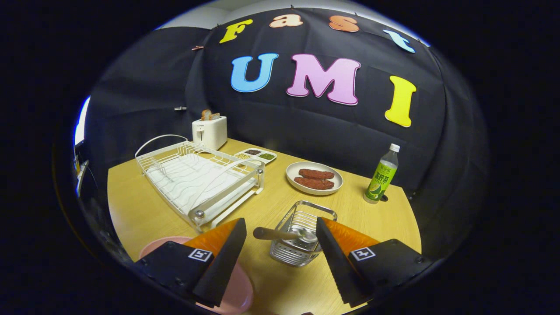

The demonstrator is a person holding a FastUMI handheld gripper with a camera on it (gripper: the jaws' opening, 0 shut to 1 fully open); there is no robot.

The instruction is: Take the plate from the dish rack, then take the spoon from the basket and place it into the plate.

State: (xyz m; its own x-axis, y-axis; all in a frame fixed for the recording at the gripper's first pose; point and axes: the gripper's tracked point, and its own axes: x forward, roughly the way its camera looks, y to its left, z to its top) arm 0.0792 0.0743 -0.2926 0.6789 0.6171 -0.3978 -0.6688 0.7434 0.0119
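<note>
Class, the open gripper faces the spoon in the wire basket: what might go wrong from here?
1. The wooden-handled spoon lies across the small wire basket; a lift might tip the light basket.
2. The open gripper has one finger over the pink plate and might nudge it.

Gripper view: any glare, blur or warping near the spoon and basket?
Gripper view: spoon and basket, between the open gripper fingers, look sharp; mild glare on the spoon bowl; fisheye bends the table edge; pink plate partly hidden by one finger.
</note>
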